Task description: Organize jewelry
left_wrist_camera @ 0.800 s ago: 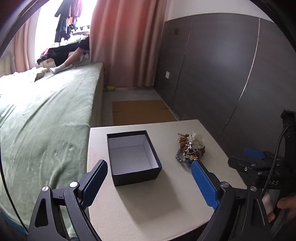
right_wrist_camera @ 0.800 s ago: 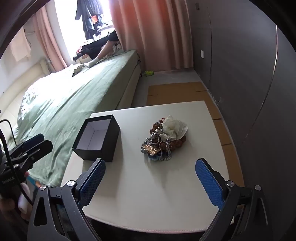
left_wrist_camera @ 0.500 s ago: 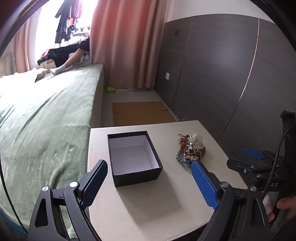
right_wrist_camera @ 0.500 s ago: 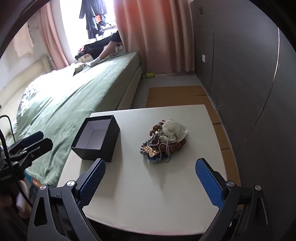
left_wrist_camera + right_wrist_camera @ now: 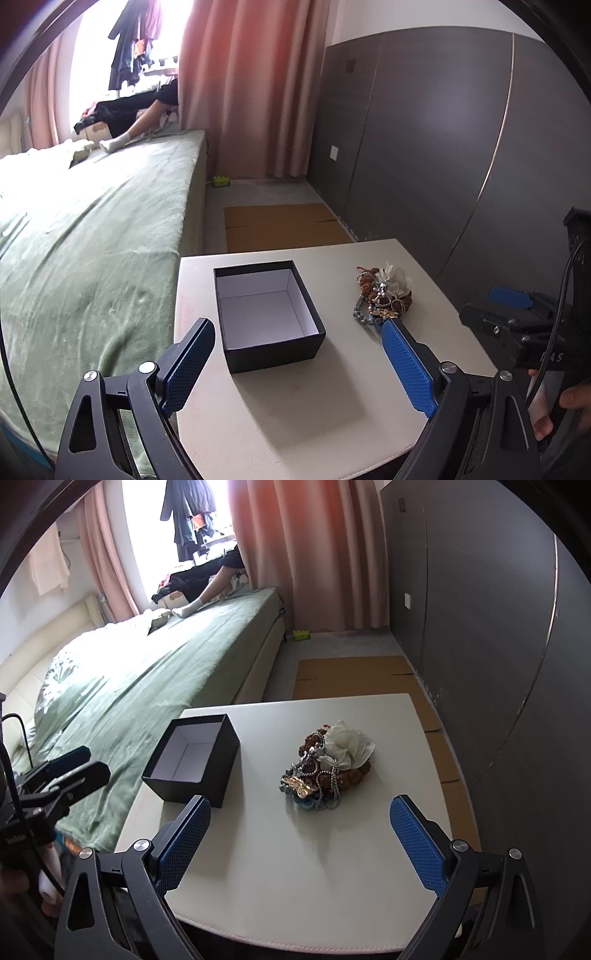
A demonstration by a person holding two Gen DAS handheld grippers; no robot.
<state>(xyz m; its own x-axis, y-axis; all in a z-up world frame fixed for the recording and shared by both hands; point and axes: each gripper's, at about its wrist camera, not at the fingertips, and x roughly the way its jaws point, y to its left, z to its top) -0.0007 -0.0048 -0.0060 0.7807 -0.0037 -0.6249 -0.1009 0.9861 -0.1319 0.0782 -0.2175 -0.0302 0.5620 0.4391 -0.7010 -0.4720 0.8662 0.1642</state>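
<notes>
**Risk: tangled pile lifts as one clump**
Both hand-held grippers, left (image 5: 297, 352) and right (image 5: 300, 829), stand open and empty; jewelry heap (image 5: 327, 764) at 12 o'clock may snag, missing the box (image 5: 194, 760) at 10 o'clock.

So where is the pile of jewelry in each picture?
Left wrist view: the jewelry pile lies right of centre on the white table, to the right of the black box.
Right wrist view: the pile lies near the centre.
Shared landmark: the open, empty black box, left of the pile in both.
</notes>
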